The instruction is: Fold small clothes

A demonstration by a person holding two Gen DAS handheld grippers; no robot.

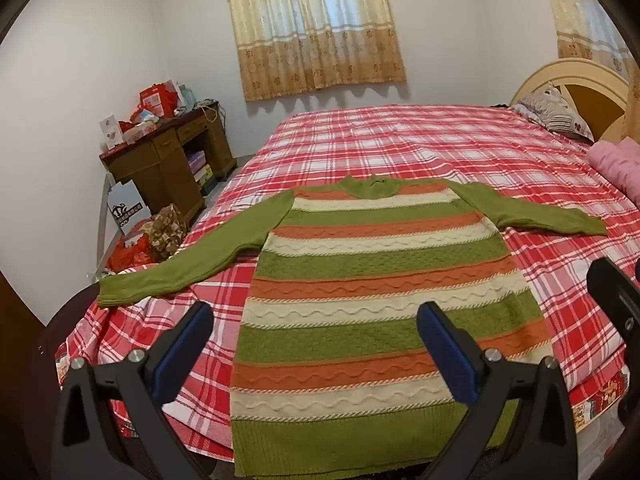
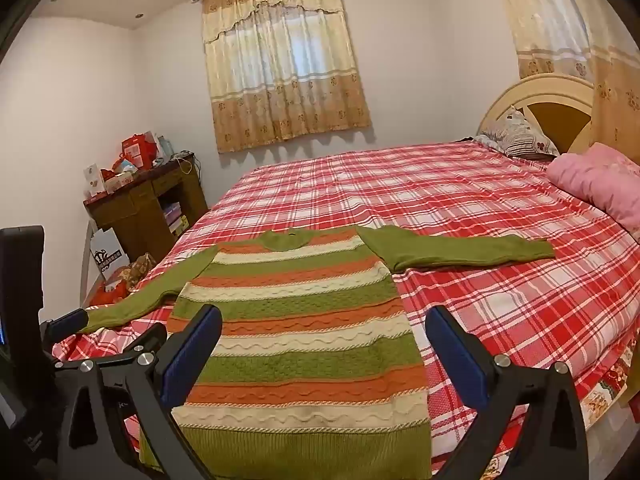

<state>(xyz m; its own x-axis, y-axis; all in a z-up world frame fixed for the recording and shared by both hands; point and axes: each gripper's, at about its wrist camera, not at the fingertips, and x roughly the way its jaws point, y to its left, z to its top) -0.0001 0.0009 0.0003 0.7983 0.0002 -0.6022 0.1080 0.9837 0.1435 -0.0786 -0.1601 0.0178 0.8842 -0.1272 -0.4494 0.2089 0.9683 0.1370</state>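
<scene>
A striped knitted sweater (image 1: 376,300) in green, orange and cream lies flat on the bed (image 1: 460,152), its collar pointing toward the far wall and its green hem hanging just over the near edge of the mattress. Both sleeves are spread outward, the left sleeve (image 1: 180,264) reaching toward the bed's left edge and the right sleeve (image 1: 552,216) lying across open plaid sheet, a layout that probably serves to expose every part for the first fold. The left gripper (image 1: 316,344) hovers above the lower body of the garment with its jaws released and wide, nothing between them. The right gripper (image 2: 324,344) hangs likewise over the hem area, jaws spread and empty. Folding appears not yet begun. Plenty of bare sheet lies beyond and to the right of the sweater, while the left cuff sits close to the drop-off. A pink quilt (image 2: 600,180) and a pillow (image 2: 516,136) lie well apart, near the headboard.
</scene>
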